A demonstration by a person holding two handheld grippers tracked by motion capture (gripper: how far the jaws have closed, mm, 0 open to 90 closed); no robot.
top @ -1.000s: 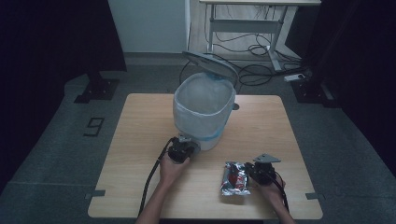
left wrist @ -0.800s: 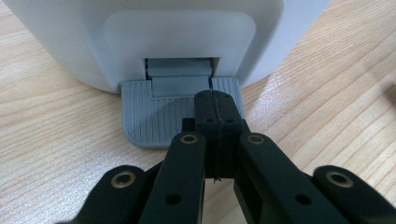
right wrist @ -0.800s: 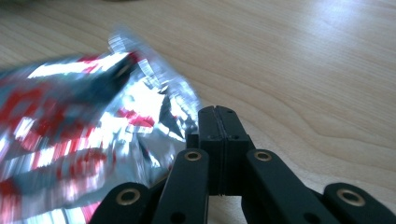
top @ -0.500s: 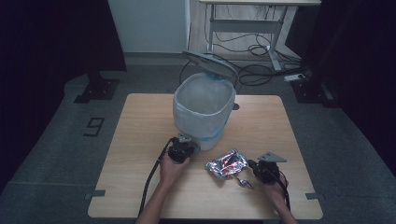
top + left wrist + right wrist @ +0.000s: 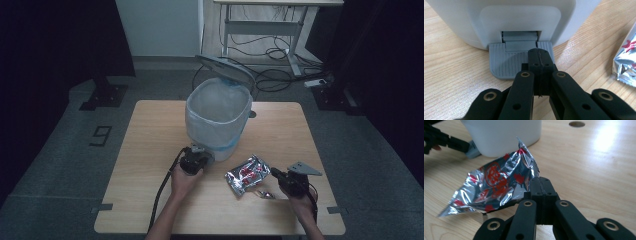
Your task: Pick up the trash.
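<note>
Setting: wooden table [image 5: 150,130], dark room behind.
Bin: one bin [image 5: 218,117], lid up, mid-table.
Left gripper [image 5: 539,53]: jaws together, pressing the pedal [image 5: 509,63].
Right gripper [image 5: 541,182]: clamped on one foil packet [image 5: 494,185], apparently by its corner.
Relation: packet's long axis points toward the bin, beyond and left; right hand nearer.

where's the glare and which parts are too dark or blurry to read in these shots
High view: the room around the table is near black. Right gripper view: a blown-out glare patch on the wood at upper right; the foil packet glints but its red print stays readable. Left gripper view: evenly lit, the bin's grey pedal sharp, the nearest jaw links soft.
</note>
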